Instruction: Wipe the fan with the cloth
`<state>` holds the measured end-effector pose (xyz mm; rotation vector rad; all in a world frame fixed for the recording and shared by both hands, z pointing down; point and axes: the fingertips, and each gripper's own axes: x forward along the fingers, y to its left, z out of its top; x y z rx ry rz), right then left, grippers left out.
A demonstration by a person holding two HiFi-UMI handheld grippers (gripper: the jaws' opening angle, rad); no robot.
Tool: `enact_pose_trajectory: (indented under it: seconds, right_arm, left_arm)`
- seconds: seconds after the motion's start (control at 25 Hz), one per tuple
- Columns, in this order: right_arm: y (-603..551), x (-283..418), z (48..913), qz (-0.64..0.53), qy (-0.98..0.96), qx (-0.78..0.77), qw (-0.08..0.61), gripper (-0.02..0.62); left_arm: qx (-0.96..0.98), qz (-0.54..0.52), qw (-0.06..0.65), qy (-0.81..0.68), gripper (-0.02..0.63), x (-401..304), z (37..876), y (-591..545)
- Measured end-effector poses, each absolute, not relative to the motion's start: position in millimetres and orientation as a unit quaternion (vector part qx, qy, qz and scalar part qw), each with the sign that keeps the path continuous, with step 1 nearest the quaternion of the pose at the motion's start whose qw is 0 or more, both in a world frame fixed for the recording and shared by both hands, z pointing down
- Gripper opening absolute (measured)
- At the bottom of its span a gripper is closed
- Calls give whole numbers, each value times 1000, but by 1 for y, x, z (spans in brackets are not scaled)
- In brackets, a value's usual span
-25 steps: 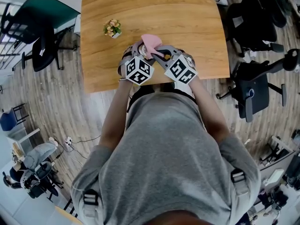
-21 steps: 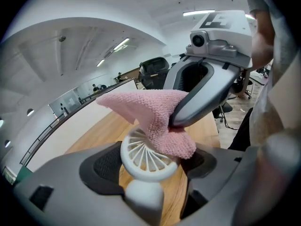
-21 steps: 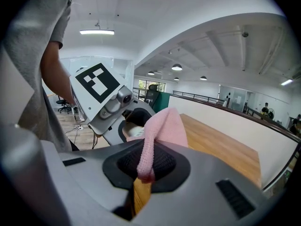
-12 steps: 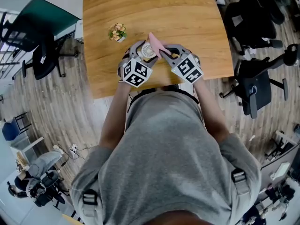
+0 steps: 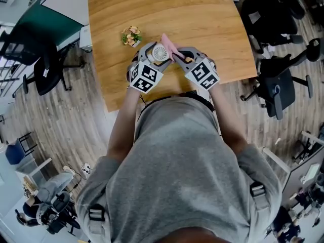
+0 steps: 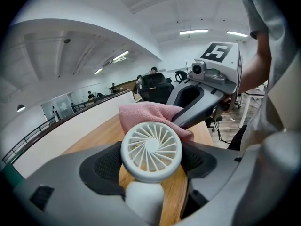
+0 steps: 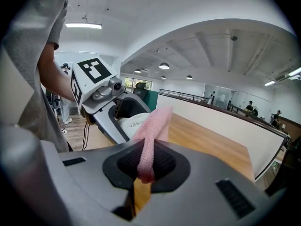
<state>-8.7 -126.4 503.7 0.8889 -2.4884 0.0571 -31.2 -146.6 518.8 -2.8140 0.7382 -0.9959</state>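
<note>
Wooden table [image 5: 202,14], potted flowers [image 5: 132,35], fan [image 5: 160,52], cloth [image 5: 168,43]

Wooden table [image 5: 197,9], from above

Light, grained top with rounded corners, set on a plank floor [image 5: 61,120]. Standing on it toward the left edge, a small pot of flowers [image 5: 131,36] (pale pot, pinkish and yellow blooms), upright and well in from the near edge.

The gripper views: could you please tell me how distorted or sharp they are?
Left gripper view: strong fisheye bowing and black corners, with the white handheld fan sharp at centre. Right gripper view: the same bowing and dark corners, and the pink cloth is in focus.
</note>
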Motion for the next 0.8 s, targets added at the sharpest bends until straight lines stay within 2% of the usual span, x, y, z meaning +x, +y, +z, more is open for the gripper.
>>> enact_pose_trajectory:
  seconds: [0.8]
  right_arm:
    - [-108, -51, 508, 14, -905, 338, 256, 21]
  left_arm:
    - [-925, -319, 24, 205, 370, -60, 531, -147]
